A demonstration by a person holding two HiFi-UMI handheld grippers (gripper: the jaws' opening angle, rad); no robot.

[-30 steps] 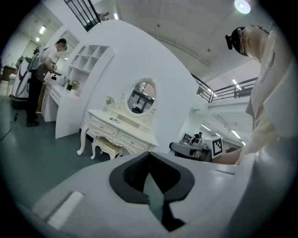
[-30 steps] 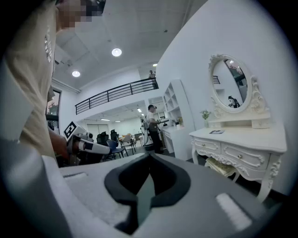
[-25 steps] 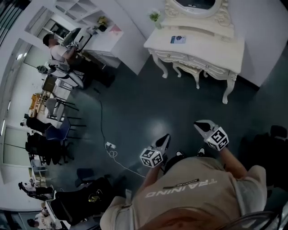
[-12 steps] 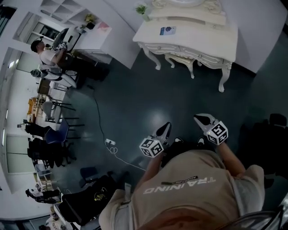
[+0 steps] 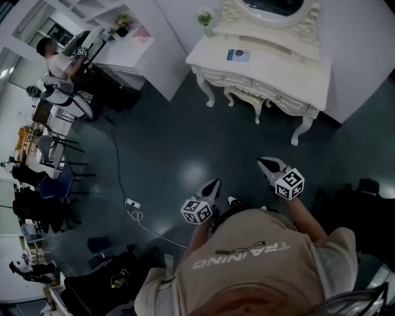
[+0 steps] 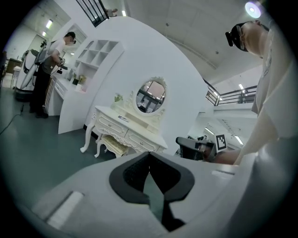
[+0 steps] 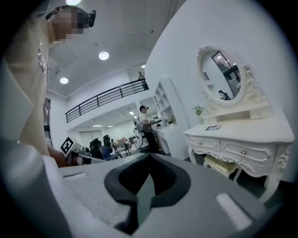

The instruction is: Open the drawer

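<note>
The white dressing table (image 5: 269, 69) stands against the far wall, with its two drawers (image 5: 220, 79) (image 5: 289, 102) closed. Both grippers hang over the dark floor a good step short of it. My left gripper (image 5: 214, 184) is shut and holds nothing. The right gripper (image 5: 264, 163) is also shut and empty, and it is closer to the table's right front leg. The left gripper view shows the table (image 6: 126, 129) ahead, beyond the closed left gripper (image 6: 150, 155). From the right gripper (image 7: 150, 158), the knobbed drawers (image 7: 243, 152) lie to the right.
A cushioned stool (image 5: 245, 99) is tucked under the table. On top are an oval mirror (image 5: 281, 7), a small plant (image 5: 205, 18) and a booklet (image 5: 238, 54). A person (image 5: 57, 69) works at a white counter at far left. A power strip (image 5: 132, 205) with cable lies on the floor.
The dressing table has come closer in the head view. Both grippers have moved forward toward it, still shut and empty.
</note>
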